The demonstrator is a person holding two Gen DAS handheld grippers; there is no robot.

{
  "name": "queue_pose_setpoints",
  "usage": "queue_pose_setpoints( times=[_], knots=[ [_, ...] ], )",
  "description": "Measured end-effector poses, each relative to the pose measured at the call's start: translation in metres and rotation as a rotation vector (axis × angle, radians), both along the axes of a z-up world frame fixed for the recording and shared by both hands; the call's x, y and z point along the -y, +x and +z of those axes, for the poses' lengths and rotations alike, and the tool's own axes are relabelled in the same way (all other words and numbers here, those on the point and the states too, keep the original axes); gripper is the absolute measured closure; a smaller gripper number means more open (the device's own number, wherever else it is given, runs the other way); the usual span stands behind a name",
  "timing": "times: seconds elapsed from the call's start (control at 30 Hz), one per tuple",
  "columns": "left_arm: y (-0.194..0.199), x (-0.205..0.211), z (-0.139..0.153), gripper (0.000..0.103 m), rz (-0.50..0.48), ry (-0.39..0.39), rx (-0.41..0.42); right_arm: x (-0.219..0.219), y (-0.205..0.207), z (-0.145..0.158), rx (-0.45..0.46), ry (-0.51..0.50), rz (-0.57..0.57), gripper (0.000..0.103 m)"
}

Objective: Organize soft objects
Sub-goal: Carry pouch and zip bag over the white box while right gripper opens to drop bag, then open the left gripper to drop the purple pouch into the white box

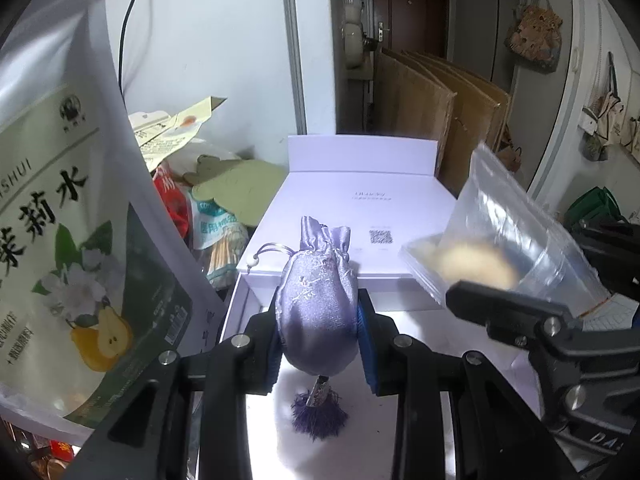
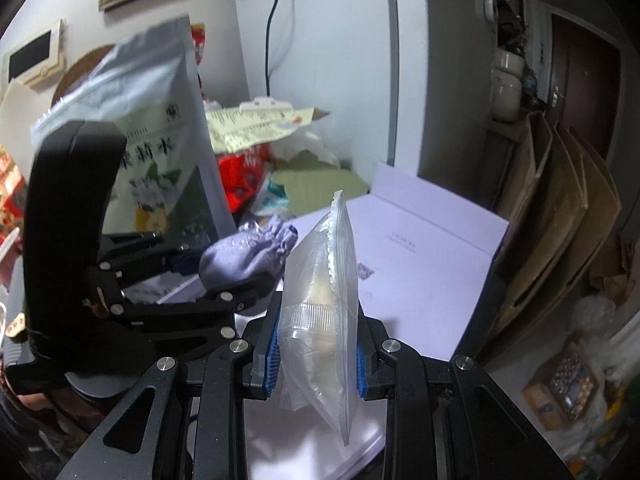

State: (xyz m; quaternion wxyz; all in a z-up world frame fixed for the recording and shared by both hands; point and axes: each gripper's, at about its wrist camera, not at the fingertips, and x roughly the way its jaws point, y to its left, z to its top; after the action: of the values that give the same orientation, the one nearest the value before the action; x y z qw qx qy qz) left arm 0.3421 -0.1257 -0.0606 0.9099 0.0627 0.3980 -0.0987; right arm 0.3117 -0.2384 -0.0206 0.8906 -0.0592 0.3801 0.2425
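Observation:
My left gripper (image 1: 320,332) is shut on a lilac satin sachet pouch (image 1: 316,304) with a purple tassel (image 1: 318,416), held above an open white box (image 1: 248,300). The pouch also shows in the right wrist view (image 2: 244,256), with the left gripper (image 2: 224,276) around it. My right gripper (image 2: 316,356) is shut on a clear zip bag (image 2: 320,312) with something pale yellow inside. In the left wrist view that bag (image 1: 492,248) hangs at the right, in the right gripper (image 1: 532,304). Both hang above the box and its white lid (image 1: 360,208).
A large tea pouch with a pear print (image 1: 68,240) stands close on the left. Behind it lie a red packet (image 1: 172,200), a cotton swab pack (image 1: 220,248) and green card cut-outs (image 1: 240,184). Folded cardboard (image 1: 436,120) leans against the wall at the right.

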Motion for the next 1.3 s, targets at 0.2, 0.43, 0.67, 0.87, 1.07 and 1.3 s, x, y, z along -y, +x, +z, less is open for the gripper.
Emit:
queue_pose_setpoints(
  times=[0.2,0.43,0.67,0.87,1.07,1.3],
  knots=[
    [0.002,-0.002,-0.009,0.071,0.010,0.022,-0.005,-0.004,0.004,-0.020,-0.043,-0.026,-0.006,0.074],
    [0.003,-0.003,-0.009,0.071,0.033,0.038,-0.024,-0.002,0.008,-0.029,-0.069,-0.043,-0.036,0.065],
    [0.004,-0.007,0.002,0.070,0.087,0.057,-0.044,0.003,0.003,-0.019,-0.036,-0.100,-0.077,0.059],
    [-0.002,-0.006,0.018,0.070,0.106,0.069,-0.037,0.015,-0.001,0.000,-0.024,-0.087,-0.105,0.058],
    [-0.012,-0.005,0.040,0.067,0.114,0.072,0.010,0.022,-0.010,0.023,0.013,-0.062,-0.126,0.052],
    [-0.025,-0.012,0.071,0.024,0.121,0.031,0.075,0.026,-0.017,0.048,0.042,-0.038,-0.149,0.052]
  ],
)
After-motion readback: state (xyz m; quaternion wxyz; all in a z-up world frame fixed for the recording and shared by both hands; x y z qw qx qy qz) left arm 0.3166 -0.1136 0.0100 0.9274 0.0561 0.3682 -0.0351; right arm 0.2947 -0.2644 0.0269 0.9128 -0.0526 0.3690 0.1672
